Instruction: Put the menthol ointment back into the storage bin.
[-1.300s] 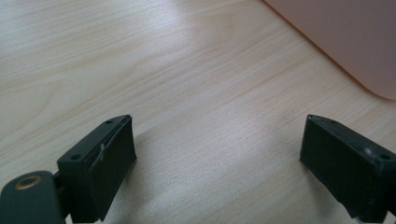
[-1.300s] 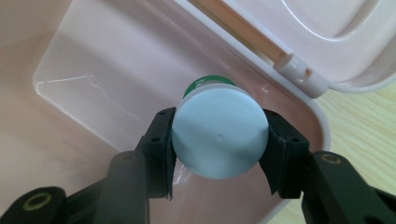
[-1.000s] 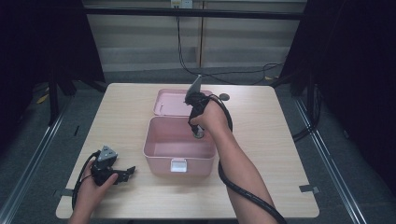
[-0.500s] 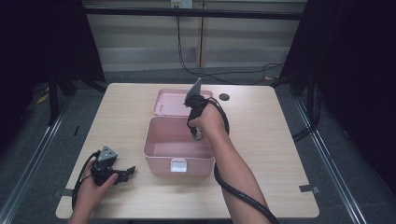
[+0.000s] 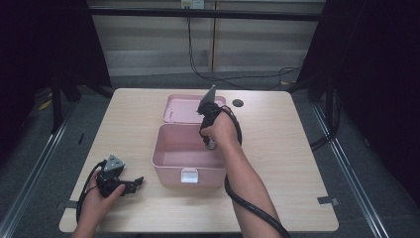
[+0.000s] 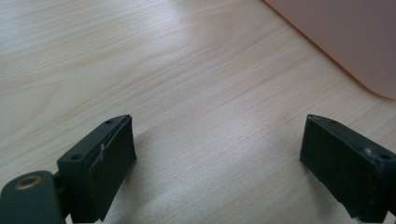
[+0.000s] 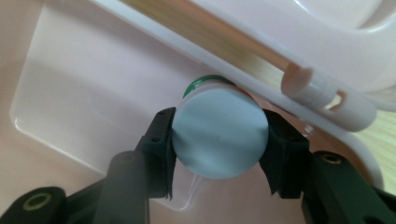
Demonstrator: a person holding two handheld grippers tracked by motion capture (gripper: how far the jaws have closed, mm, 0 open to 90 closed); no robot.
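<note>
So the big wooden table [image 5: 297,163] has loads of bare room on its left and right sides, and the pink box [image 5: 188,153] sits open around the middle, a bit toward the near edge, latch facing the person. Its pink lid [image 5: 181,106] lies flat just behind it toward the far edge, and a small dark round spot [image 5: 238,103] sits on the table to the lid's right. The right tool [image 5: 210,144] is reaching down inside the box by its far right corner, clamped on a white round container [image 7: 219,135] with a green band showing at its far end. In the right gripper view the container is right up against the box's back wall, and I can't tell if it's touching the floor yet. I'd say the job is most of the way there: the container is in the box but not let go, and after that the lid probably has to go on. It's tight in there, with the wall and rim right next to the jaws, so opening and lifting out straight up looks safest. The left tool [image 6: 219,177] rests near the near left corner, jaws wide apart with nothing between them, well clear of the box.
</note>
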